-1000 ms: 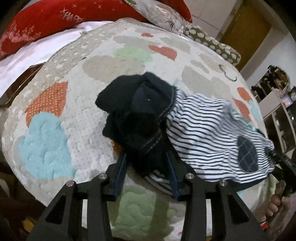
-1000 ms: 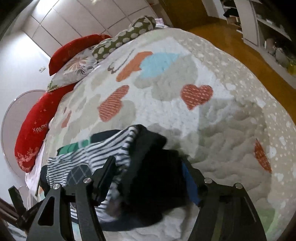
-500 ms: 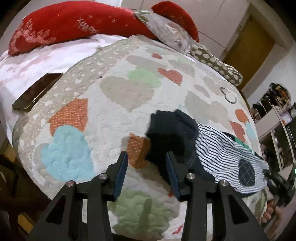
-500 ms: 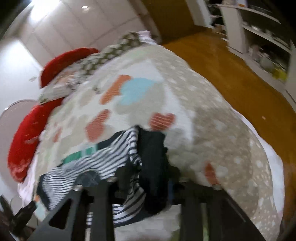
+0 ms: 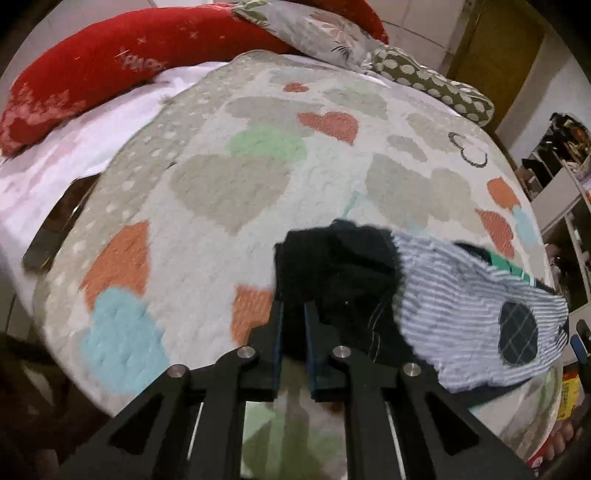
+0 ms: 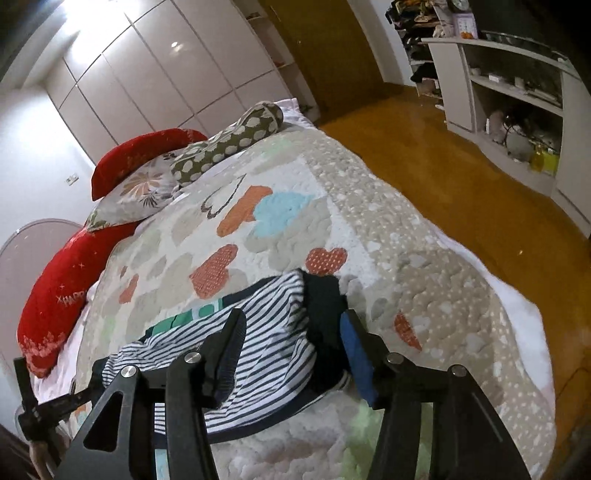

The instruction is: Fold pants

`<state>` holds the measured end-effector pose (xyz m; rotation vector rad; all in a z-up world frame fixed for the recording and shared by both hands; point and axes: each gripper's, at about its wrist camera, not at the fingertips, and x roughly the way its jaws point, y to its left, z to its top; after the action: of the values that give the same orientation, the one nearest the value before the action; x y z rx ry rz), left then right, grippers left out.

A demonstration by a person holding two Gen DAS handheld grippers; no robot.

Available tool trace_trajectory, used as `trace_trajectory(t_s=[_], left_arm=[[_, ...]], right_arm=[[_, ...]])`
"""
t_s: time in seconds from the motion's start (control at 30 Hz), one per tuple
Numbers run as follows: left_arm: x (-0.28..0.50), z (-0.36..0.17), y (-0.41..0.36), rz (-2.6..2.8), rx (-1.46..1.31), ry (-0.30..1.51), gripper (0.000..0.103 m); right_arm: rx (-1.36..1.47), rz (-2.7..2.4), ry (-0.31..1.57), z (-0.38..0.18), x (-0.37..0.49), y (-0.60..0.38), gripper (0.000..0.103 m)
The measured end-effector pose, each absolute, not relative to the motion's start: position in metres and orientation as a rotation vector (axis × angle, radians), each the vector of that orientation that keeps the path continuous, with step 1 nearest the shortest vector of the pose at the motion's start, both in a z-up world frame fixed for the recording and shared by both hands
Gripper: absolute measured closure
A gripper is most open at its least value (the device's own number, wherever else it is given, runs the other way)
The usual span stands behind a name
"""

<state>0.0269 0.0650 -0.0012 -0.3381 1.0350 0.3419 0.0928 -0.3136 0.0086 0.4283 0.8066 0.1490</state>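
Observation:
The pants [image 5: 461,295] are blue-and-white striped with a dark navy end [image 5: 332,266] and a round plaid patch [image 5: 517,338]. They lie bunched on a quilt with hearts [image 5: 229,184]. My left gripper [image 5: 293,325] is shut on the navy edge of the pants, fingers close together. In the right wrist view the pants [image 6: 258,339] lie between the wide-apart fingers of my right gripper [image 6: 291,347], which is open. The navy end [image 6: 325,310] lies against its right finger [image 6: 354,343].
Red pillows [image 5: 92,74], a floral pillow [image 5: 314,33] and a spotted bolster [image 5: 436,85] line the head of the bed. A dark phone [image 5: 55,229] lies at the left bed edge. Wooden floor [image 6: 461,166] and white shelves [image 6: 517,92] are to the right.
My left gripper has closed onto the navy edge of the pants. The right gripper pulled back and its view steadied; the pants look more spread out.

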Motion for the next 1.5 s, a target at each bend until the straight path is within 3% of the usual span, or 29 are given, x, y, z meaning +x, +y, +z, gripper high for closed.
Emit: trace_trajectory(t_s=[0.03, 0.07, 0.17, 0.33, 0.4, 0.47, 0.5, 0.63, 0.8, 0.83, 0.9, 0.97, 1.07, 1.23, 1.27, 1.4, 1.5], left_arm=[[0.022, -0.005, 0.067, 0.354, -0.347, 1.051, 0.093], [0.017, -0.016, 0.071, 0.381, -0.344, 1.095, 0.101], [0.013, -0.049, 0.088, 0.403, -0.386, 1.192, 0.101], [-0.006, -0.009, 0.093, 0.367, -0.419, 1.032, 0.101], [-0.005, 0.011, 0.081, 0.347, -0.365, 0.961, 0.093], [0.006, 0.022, 0.063, 0.275, -0.331, 0.904, 0.065], [0.013, 0.023, 0.055, 0.252, -0.319, 0.888, 0.062], [0.051, -0.003, 0.027, 0.209, -0.251, 0.9, 0.062], [0.058, -0.038, 0.011, 0.282, -0.162, 0.914, 0.062], [0.058, -0.039, 0.006, 0.29, -0.129, 0.912, 0.062], [0.056, -0.04, 0.003, 0.299, -0.094, 0.912, 0.062], [0.055, -0.04, 0.006, 0.293, -0.113, 0.913, 0.062], [0.053, -0.039, 0.007, 0.288, -0.13, 0.909, 0.062], [0.053, -0.042, 0.0, 0.307, -0.08, 0.893, 0.062], [0.053, -0.043, -0.001, 0.31, -0.07, 0.891, 0.061], [0.052, -0.045, -0.008, 0.336, -0.021, 0.87, 0.06], [0.048, -0.044, -0.013, 0.342, 0.031, 0.855, 0.058]], right_arm=[[0.444, 0.157, 0.813, 0.006, 0.092, -0.314, 0.046], [0.459, 0.161, 0.82, 0.003, 0.09, -0.313, 0.046], [0.475, 0.18, 0.834, -0.004, 0.084, -0.308, 0.046], [0.419, 0.208, 0.808, 0.007, 0.083, -0.288, 0.046], [0.397, 0.245, 0.798, 0.013, 0.086, -0.276, 0.046], [0.378, 0.344, 0.812, 0.016, 0.097, -0.252, 0.046], [0.378, 0.392, 0.824, 0.017, 0.103, -0.241, 0.046], [0.436, 0.647, 0.938, 0.003, 0.144, -0.177, 0.045], [0.675, 0.917, 1.195, -0.055, 0.197, -0.113, 0.046], [0.689, 0.886, 1.224, -0.069, 0.204, -0.109, 0.048], [0.689, 0.83, 1.225, -0.079, 0.213, -0.117, 0.083], [0.669, 0.739, 1.187, -0.077, 0.218, -0.139, 0.098], [0.666, 0.57, 1.089, -0.069, 0.22, -0.199, 0.103], [0.602, 0.157, 0.932, -0.038, 0.201, -0.288, 0.101], [0.622, 0.144, 0.916, -0.031, 0.193, -0.297, 0.09], [0.547, 0.275, 0.85, -0.004, 0.149, -0.274, 0.069], [0.43, 0.502, 0.918, -0.017, 0.121, -0.221, 0.066]])
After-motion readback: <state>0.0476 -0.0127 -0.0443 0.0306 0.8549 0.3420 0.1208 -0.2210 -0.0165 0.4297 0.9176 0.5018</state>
